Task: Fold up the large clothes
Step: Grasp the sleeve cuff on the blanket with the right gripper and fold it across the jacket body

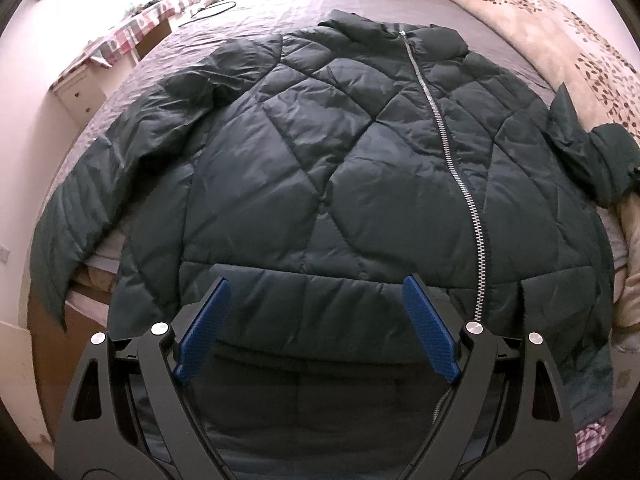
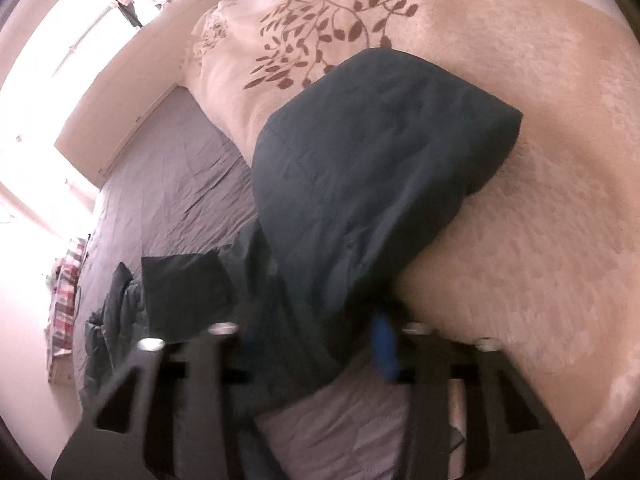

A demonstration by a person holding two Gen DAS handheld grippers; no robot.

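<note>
Looking at: dark green quilted jacket (image 1: 320, 152) spread front-up on a bed with a grey bedspread (image 1: 320, 4), collar toward the far end, hem hanging over the near edge.
Zipper: silver zipper (image 1: 452, 152) runs diagonally from collar to hem, closed as far as visible.
Jacket left sleeve side: one sleeve (image 1: 104, 176) lies out to the picture's left and droops past the bed edge.
Jacket right sleeve side: other sleeve (image 2: 360, 168) lies across a beige blanket with a brown leaf print (image 2: 520, 160), cuff end away from the body (right wrist view is blurred).
Left gripper: left gripper (image 1: 316, 288) hangs over the hem band of the jacket, blue pads (image 1: 204, 332) wide apart, nothing between them, not touching the fabric as far as I can tell.
Right gripper: right gripper (image 2: 320, 320) sits at the near end of the sleeve; fingers drawn in close with sleeve fabric bunched between them. One blue pad (image 2: 384, 344) shows beside the cloth, the other is hidden under it.
Grip call: reads as clamped on the sleeve, though blur hides the exact contact.
Background: table with a red-checked cloth (image 1: 132, 32) beside the bed on the left, bright window (image 2: 40, 80) in the right wrist view.
</note>
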